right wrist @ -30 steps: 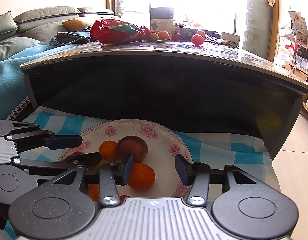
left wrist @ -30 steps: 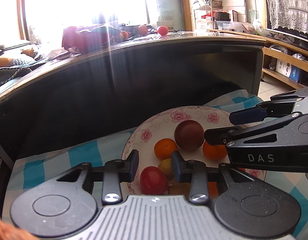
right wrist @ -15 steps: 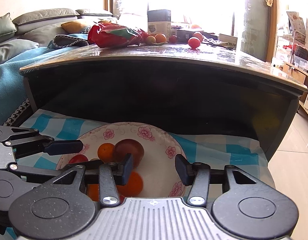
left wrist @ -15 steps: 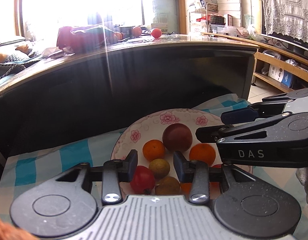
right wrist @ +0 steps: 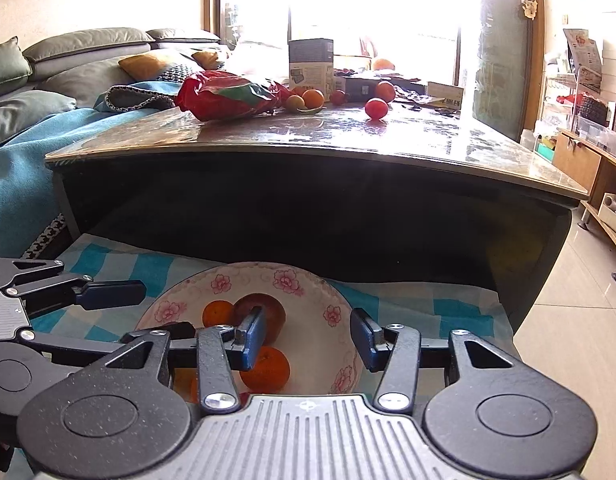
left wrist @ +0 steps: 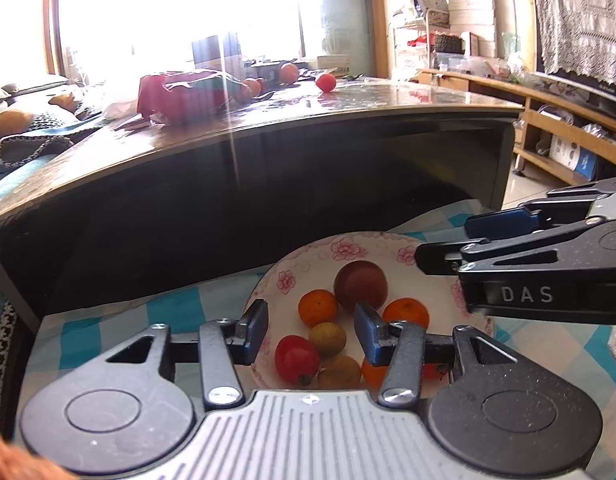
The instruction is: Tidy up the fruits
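Both grippers hovering empty over the white floral-rimmed plate (left wrist: 308, 258) of fruit.

Left gripper (left wrist: 309, 330) is sitting above the plate's near-left part, fingers spread wide, nothing between them. Right gripper (right wrist: 306, 338) is hanging over the plate's right part, also spread wide and empty; in the left view it is showing side-on over the plate's right rim. On the plate: dark red round fruit (left wrist: 360, 285) toward the far side, small orange citrus (left wrist: 318, 308) just left of it, second orange citrus (left wrist: 405, 312) just right, yellow-green round fruit (left wrist: 327, 339) near the middle, red tomato (left wrist: 296, 364) at the near-left. Plate is resting on the blue-and-white checked cloth (left wrist: 168, 312). Beyond the plate, the glossy dark table (right wrist: 327, 136) is carrying more loose fruit and a red plastic bag (right wrist: 232, 96).
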The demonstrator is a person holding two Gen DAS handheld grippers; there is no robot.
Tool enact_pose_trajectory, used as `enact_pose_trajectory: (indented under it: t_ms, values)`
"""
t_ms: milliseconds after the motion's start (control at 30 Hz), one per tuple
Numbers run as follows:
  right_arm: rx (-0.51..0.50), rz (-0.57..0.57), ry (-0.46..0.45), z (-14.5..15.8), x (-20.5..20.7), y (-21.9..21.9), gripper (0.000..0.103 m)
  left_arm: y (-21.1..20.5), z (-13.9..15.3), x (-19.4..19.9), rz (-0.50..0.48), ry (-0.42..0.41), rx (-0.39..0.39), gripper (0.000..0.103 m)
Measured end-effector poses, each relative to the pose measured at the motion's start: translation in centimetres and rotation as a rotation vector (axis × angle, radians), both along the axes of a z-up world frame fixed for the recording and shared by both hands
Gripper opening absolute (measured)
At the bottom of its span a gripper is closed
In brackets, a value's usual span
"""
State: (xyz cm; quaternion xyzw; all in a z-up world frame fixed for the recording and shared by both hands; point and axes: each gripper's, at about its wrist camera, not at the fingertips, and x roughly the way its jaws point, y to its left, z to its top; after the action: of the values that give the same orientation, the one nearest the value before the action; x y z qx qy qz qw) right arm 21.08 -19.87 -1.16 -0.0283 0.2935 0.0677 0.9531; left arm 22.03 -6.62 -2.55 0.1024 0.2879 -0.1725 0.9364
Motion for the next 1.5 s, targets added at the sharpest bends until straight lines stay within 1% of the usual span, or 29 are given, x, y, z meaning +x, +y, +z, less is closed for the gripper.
enact_pose_trajectory:
  t_ms: [33,167,200,267,400,467,567,633,900,1067,1367,1500]
  values:
    - [0.0,-0.003,0.005,0.0,0.0,0.0,0.042,-0.1,0.0,0.0,0.011,0.004,0.01,0.057]
    - [-0.006,-0.009,0.021,-0.2,-0.2,0.2,0.042,0.0,0.1,0.2,0.033,0.014,0.012,0.058]
    - [-0.009,-0.01,0.026,-0.3,-0.2,0.2,0.042,0.0,0.1,0.3,0.038,0.014,0.015,0.06]
    - [-0.017,-0.018,0.038,-0.5,-0.3,0.4,0.042,0.0,0.0,0.5,0.059,0.015,0.033,0.065]
    - [-0.014,-0.03,0.055,-0.5,-0.7,0.3,0.042,0.3,0.1,0.5,0.075,0.021,0.024,0.076]
    - [-0.007,-0.039,0.063,-0.4,-0.9,0.3,0.042,0.5,0.3,0.5,0.088,0.021,0.021,0.079]
    - [-0.007,-0.055,0.072,-0.2,-1.3,0.4,0.042,0.3,0.4,0.5,0.109,0.02,0.042,0.087]
    - [-0.009,-0.06,0.079,-0.1,-1.5,0.5,0.042,0.3,0.5,0.4,0.118,0.012,0.05,0.088]
    - [-0.012,-0.083,0.103,0.0,-2.1,0.4,0.043,0.3,1.1,0.0,0.133,0.005,0.043,0.092]
    - [-0.014,-0.087,0.1,0.5,-2.5,0.4,0.043,0.0,1.5,-0.4,0.133,0.0,0.053,0.093]
    - [-0.007,-0.093,0.095,1.3,-3.3,0.3,0.043,0.1,2.3,-1.1,0.144,0.008,0.039,0.094]
    - [-0.004,-0.098,0.088,1.8,-4.0,0.3,0.043,0.2,2.8,-1.9,0.148,-0.008,0.043,0.097]
